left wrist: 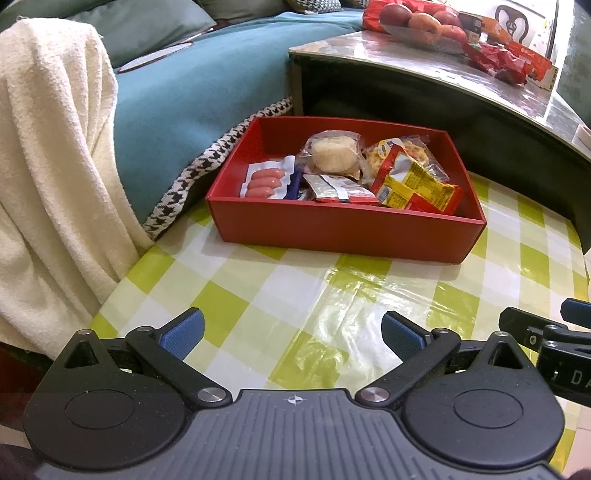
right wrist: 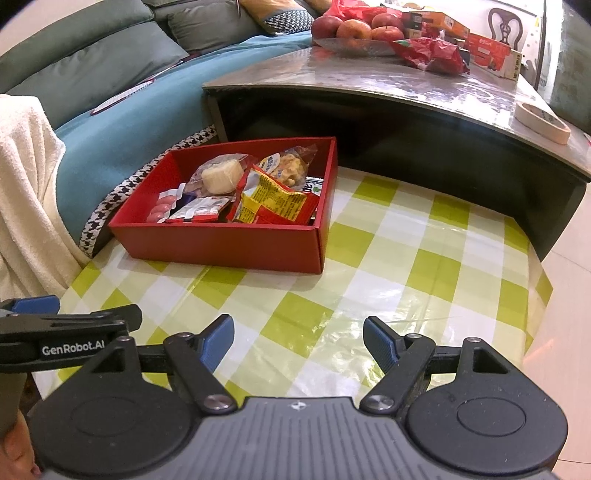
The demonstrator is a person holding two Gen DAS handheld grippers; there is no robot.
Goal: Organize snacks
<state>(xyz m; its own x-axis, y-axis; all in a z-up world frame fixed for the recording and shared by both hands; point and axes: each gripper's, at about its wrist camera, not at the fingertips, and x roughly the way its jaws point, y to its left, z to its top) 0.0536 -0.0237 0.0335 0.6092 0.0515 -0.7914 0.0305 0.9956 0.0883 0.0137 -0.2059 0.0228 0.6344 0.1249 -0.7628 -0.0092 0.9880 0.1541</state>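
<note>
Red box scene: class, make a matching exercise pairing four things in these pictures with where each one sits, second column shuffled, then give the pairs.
Things:
1. Sausage pack
2. Apples
3. Roll of tape
4. Red box

Places:
A. On the green checked cloth, next to the sofa
B. In a dish on the glossy table top
C. At the left end inside the box
D. Alone near the right edge of the glossy table top

Pairs: 1-C, 2-B, 3-D, 4-A
</note>
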